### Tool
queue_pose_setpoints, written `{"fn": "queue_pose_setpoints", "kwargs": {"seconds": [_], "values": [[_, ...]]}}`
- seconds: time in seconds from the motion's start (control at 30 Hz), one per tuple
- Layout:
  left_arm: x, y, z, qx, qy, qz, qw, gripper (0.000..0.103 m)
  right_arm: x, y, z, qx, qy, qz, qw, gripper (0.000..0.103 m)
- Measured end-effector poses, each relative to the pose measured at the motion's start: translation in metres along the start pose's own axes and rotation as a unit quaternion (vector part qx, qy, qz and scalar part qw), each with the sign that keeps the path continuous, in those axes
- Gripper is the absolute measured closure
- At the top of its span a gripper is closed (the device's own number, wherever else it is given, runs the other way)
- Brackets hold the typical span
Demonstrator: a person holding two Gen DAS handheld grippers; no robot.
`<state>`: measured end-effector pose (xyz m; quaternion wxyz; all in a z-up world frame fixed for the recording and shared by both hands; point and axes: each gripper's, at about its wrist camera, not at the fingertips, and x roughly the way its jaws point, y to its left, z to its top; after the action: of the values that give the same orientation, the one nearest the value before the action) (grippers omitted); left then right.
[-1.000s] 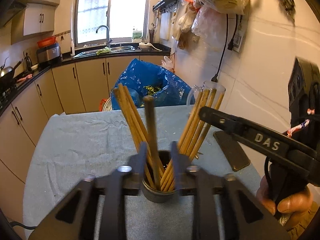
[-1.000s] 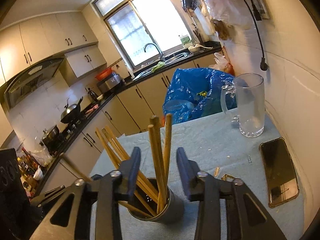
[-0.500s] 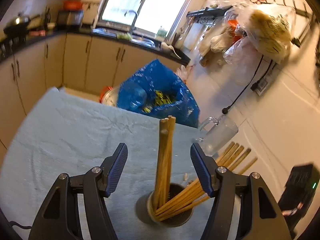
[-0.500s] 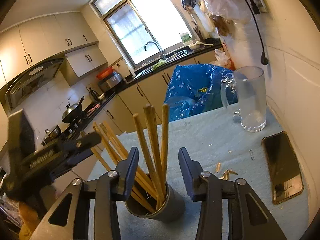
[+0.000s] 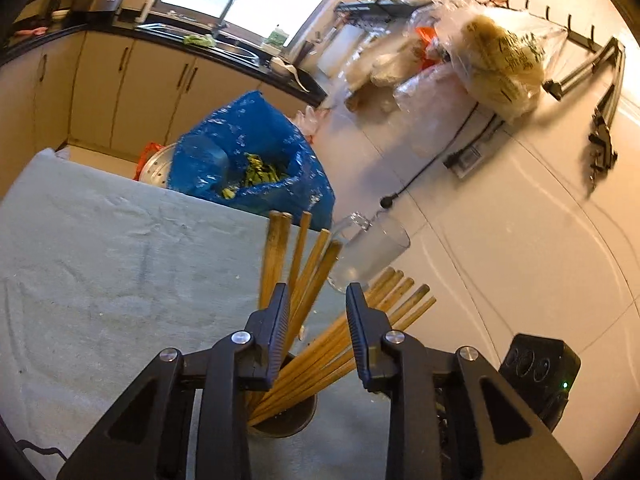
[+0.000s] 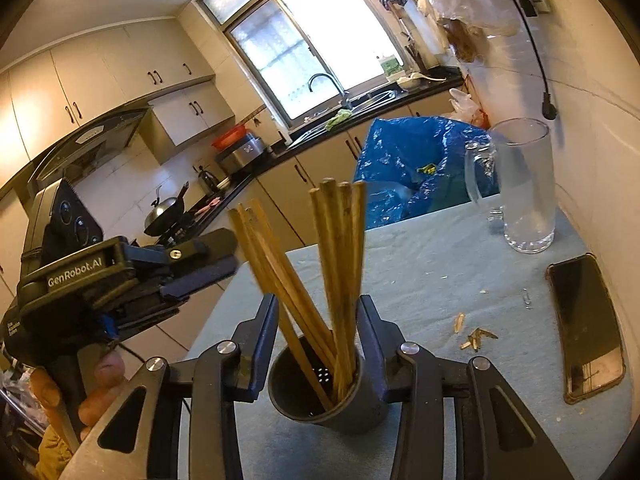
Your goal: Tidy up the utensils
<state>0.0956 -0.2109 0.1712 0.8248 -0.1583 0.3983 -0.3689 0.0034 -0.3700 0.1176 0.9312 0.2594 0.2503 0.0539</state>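
Several wooden chopsticks [image 6: 340, 240] stand fanned out in a grey metal holder [image 6: 344, 412] on the cloth-covered table. My right gripper [image 6: 318, 304] is low at the holder, with a pad against each side of it. The left gripper [image 5: 316, 308] hovers over the same holder [image 5: 288, 420]. Its jaws are closing, and a few chopsticks [image 5: 280, 256] rise through the gap. They lean by the left finger and the right pad is free. From the right wrist view the left gripper [image 6: 216, 264] comes in from the left, its tips at the left-leaning bundle.
A glass pitcher [image 6: 524, 188] stands at the table's far right by the wall. A phone [image 6: 584, 328] lies near the right edge, with wood chips [image 6: 476, 336] beside it. A blue bag [image 5: 248, 152] sits behind the far edge. Pale cloth [image 5: 100, 260] stretches left.
The left gripper had a chopstick between its jaws over the holder, spread wide and let it go, then narrowed again while rolling and shifting sideways. The right gripper stayed at the holder.
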Motion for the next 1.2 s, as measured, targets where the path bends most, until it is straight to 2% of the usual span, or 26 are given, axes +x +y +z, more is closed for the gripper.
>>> {"fn": "queue_pose_setpoints", "kwargs": {"seconds": [0.17,0.27,0.4,0.57,0.7,0.93,1.2], "values": [[-0.014,-0.001,-0.008,0.009,-0.01,0.046,0.9989,0.07,-0.012,-0.006,-0.004,0.007,-0.006,-0.014,1.0,0.06],[-0.024,-0.003,-0.019,0.022,-0.021,0.088,0.9956,0.063,-0.021,-0.01,-0.009,0.014,-0.008,-0.023,1.0,0.058],[-0.039,-0.003,-0.039,0.037,-0.029,0.121,0.9916,0.057,-0.037,-0.013,-0.02,0.021,-0.01,-0.036,0.999,0.056],[-0.057,-0.008,-0.072,0.065,-0.039,0.17,0.9825,0.047,-0.057,-0.011,-0.036,0.028,-0.011,-0.051,0.998,0.053],[-0.068,-0.012,-0.103,0.087,-0.044,0.208,0.9732,0.045,-0.069,-0.007,-0.051,0.024,-0.012,-0.067,0.997,0.048],[-0.086,-0.017,-0.138,0.116,-0.046,0.246,0.9611,0.042,-0.084,-0.004,-0.077,0.02,-0.004,-0.096,0.995,0.046],[-0.116,-0.028,-0.161,0.124,-0.086,0.28,0.948,0.021,-0.097,0.016,-0.1,0.004,-0.001,-0.119,0.993,0.044]]}}
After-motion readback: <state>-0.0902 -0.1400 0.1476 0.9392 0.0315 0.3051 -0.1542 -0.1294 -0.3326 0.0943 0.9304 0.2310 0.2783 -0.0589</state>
